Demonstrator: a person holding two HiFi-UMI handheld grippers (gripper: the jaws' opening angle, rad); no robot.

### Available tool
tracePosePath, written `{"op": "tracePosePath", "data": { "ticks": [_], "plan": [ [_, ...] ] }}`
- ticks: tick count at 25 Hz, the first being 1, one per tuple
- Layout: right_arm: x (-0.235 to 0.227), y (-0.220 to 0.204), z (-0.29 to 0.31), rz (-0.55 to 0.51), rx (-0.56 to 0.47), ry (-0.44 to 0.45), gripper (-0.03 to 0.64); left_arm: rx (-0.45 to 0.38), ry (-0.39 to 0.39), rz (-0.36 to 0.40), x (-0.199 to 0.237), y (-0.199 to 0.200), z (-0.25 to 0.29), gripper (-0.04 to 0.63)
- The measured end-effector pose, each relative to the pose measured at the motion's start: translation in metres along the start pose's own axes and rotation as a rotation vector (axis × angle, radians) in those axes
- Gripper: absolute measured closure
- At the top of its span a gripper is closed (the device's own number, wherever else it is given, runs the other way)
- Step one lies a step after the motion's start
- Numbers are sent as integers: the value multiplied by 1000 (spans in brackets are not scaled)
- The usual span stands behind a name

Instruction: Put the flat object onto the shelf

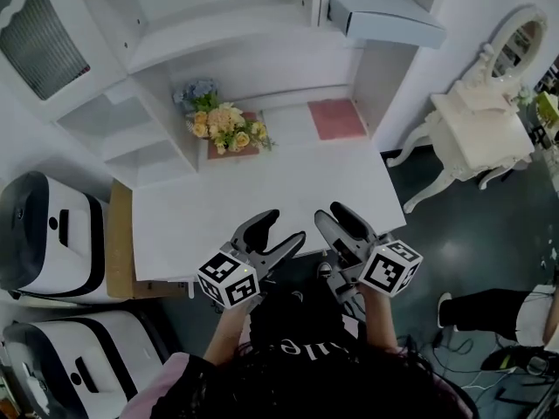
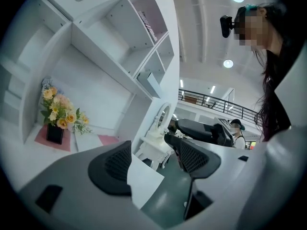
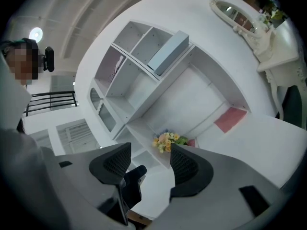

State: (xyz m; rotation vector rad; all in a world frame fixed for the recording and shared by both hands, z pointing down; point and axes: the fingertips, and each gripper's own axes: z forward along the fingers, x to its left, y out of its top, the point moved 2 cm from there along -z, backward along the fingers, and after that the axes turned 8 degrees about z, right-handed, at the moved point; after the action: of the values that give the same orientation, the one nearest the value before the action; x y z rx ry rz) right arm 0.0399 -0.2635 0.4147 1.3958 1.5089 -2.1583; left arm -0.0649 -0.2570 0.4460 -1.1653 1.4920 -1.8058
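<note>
At the near edge of the desk (image 1: 262, 190), holds the left gripper (image 1: 286, 225) and the right gripper (image 1: 329, 213) level, both with jaws spread wide and closed on nothing. Looks like nothing done yet: leaves the pink flat object (image 1: 336, 119) at the desktop's back right, right of the flowers (image 1: 225, 122) and well apart from both grippers, with pick-up and placing on the shelf (image 1: 210, 40) ahead. Lies flat, long axis along the back wall, short ends pointing left and right.

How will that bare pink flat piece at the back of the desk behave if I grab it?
The pink piece lies flush on the desk, so it is probably thin, light and awkward to pinch by an edge. It may slide when pushed.
</note>
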Motion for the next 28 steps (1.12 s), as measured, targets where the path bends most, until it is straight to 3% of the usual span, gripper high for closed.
{"op": "tracePosePath", "data": {
  "ticks": [3,11,18,28],
  "plan": [
    [9,-20,-5,-6,-7,-34,444,-1,-10,-22,-3,-9,-20,265],
    [24,-53,-6,-27,51,-72,496,-43,2,-78,0,-20,-50,273],
    [32,-64,-13,-11,71,-59,526,-62,43,-77,-2,-19,-67,288],
    [53,-81,-82,-29,94,19,530,-71,57,-54,-73,-32,-82,354]
  ]
}}
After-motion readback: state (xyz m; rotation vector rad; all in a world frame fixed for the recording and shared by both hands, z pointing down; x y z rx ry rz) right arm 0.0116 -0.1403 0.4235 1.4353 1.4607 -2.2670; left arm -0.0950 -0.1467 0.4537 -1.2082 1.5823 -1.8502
